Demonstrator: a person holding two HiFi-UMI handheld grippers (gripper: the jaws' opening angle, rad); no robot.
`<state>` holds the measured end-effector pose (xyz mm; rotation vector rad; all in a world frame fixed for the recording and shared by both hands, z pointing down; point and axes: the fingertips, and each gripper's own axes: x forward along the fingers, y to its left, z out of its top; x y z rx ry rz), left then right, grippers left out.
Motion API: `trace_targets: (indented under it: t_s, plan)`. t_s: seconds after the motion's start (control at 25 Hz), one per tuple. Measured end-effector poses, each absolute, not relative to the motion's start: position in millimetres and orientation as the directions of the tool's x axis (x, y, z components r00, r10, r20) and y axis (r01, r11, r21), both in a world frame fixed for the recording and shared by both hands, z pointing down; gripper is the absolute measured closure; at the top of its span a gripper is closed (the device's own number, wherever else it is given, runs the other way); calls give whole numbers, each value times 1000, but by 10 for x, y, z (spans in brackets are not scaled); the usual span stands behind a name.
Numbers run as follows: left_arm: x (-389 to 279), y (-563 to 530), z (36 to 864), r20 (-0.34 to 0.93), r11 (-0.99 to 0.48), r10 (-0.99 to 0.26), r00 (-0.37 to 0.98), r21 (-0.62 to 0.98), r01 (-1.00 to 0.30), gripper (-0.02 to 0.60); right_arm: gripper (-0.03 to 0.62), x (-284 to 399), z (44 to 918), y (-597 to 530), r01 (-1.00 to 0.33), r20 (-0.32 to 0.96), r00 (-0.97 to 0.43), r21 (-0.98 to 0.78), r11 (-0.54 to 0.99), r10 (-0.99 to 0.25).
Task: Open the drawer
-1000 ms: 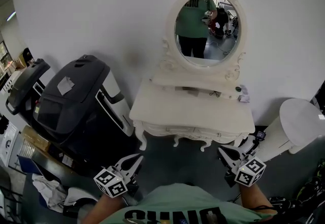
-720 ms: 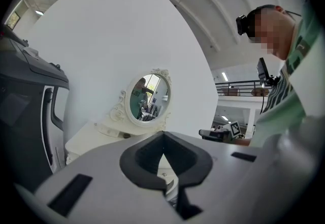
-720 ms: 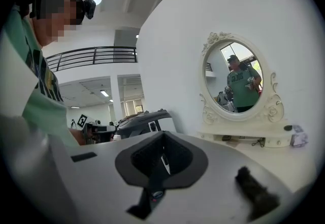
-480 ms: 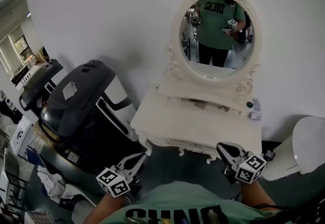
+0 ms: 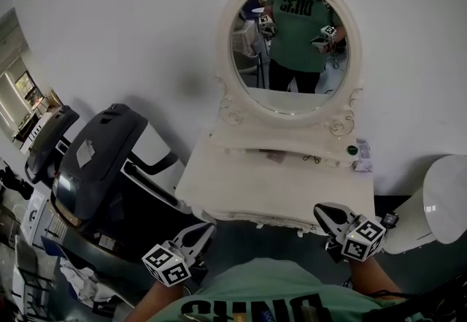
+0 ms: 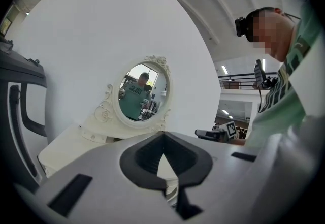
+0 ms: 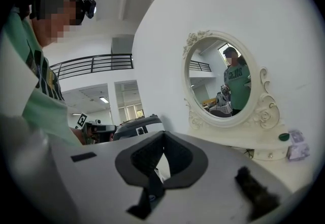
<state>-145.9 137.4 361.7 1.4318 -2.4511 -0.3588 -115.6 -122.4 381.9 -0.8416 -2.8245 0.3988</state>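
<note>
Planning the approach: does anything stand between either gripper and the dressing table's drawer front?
Nothing visible does. The left gripper and right gripper hang in open air just short of the dressing table. Its drawer front is mostly hidden under the tabletop's overhang.

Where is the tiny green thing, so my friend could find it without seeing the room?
Start at the white dressing table against the wall, with the big oval mirror on top. Follow the narrow shelf under the mirror to its right end. There sits a small round dark green thing, the only green item on the table, just left of a pale crumpled packet.
</note>
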Motion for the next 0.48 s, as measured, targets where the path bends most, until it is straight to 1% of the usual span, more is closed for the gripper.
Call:
trace_targets:
  t_s: [0.16, 0.32, 0.48]
  plan:
    - [-1805, 1373, 3687, 105, 432, -899, -425, 373, -821, 572, 582, -1348, 3939, -1220, 455, 114, -855, -305, 837, 506]
    - [-2248, 1538, 3754, 82, 368, -926, -368, 407, -836, 574, 582, -1753, 3921, -1036, 398, 144, -882, -281, 873, 448]
    - [-2674, 1671, 3805, 77, 269, -962, -261, 422, -866, 572, 582, -2126, 3808, -780, 328, 157, -911, -282, 901, 381]
